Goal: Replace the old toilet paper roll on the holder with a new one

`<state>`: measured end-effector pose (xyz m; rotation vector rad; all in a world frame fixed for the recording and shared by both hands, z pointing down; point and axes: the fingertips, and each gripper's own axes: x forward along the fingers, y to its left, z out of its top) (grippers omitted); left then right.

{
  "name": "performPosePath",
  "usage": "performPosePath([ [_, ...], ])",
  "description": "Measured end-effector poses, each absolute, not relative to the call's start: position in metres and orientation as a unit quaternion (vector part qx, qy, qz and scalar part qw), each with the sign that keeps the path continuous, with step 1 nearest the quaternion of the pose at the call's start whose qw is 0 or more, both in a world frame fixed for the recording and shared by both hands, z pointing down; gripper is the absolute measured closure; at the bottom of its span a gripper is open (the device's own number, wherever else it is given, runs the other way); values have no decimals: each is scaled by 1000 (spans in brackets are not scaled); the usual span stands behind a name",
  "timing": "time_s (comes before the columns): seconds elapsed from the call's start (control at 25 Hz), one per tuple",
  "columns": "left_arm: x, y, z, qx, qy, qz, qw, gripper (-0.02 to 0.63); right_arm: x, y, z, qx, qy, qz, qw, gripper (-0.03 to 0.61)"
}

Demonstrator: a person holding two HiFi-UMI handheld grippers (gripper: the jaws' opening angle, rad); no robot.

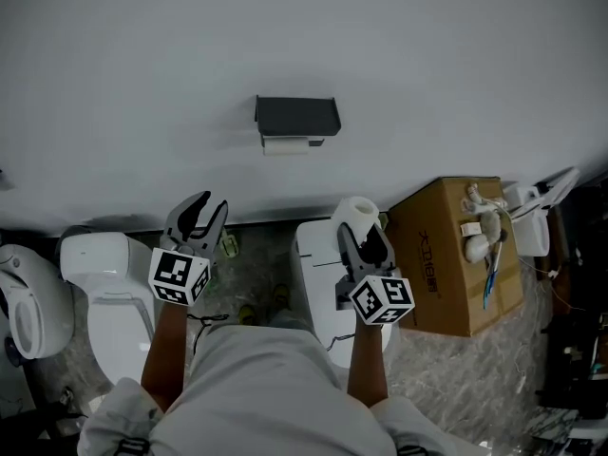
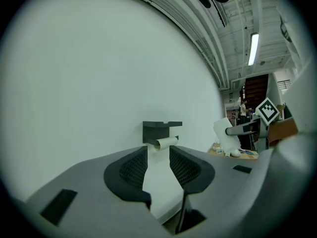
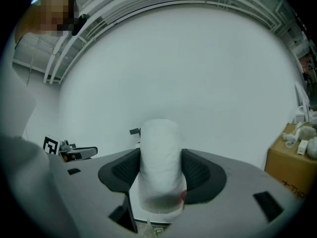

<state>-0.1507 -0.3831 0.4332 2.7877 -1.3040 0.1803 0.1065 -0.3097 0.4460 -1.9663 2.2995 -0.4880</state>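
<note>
A dark holder [image 1: 297,115] hangs on the white wall with a thin, nearly bare old roll [image 1: 292,144] under it. In the left gripper view the holder [image 2: 161,131] and old roll [image 2: 165,142] sit straight ahead, well beyond the jaws. My left gripper [image 1: 202,211] is open with nothing between its fingers, lower left of the holder. My right gripper [image 1: 361,228] is shut on a full white new roll [image 1: 356,212], lower right of the holder. The new roll [image 3: 159,157] fills the gap between the right fingers and hides most of the holder behind it.
Below the wall stand a white toilet [image 1: 104,274] at the left and a white unit [image 1: 318,274] in the middle. A cardboard box [image 1: 454,255] with small items on top sits at the right. The person's grey clothing fills the bottom of the head view.
</note>
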Motion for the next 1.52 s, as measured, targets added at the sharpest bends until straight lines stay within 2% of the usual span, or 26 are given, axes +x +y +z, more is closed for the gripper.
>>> performPosePath([
  [0.52, -88, -416, 433, 903, -411, 120, -25, 468, 146, -353, 453, -621, 766, -161, 40, 312],
  [0.84, -25, -446, 445, 860, -349, 285, -238, 463, 175, -370, 460, -611, 773, -166, 46, 313],
  [0.96, -9, -458, 454, 834, -332, 334, -286, 462, 190, -376, 461, -606, 777, -166, 51, 311],
  [1.12, 2, -475, 469, 810, -321, 382, -308, 453, 206, -386, 466, -600, 781, -168, 50, 311],
  [1.24, 7, -483, 479, 799, -316, 406, -311, 417, 213, -391, 470, -593, 786, -169, 45, 313],
  [1.52, 14, -500, 491, 776, -308, 438, -332, 410, 218, -403, 476, -583, 793, -174, 34, 311],
])
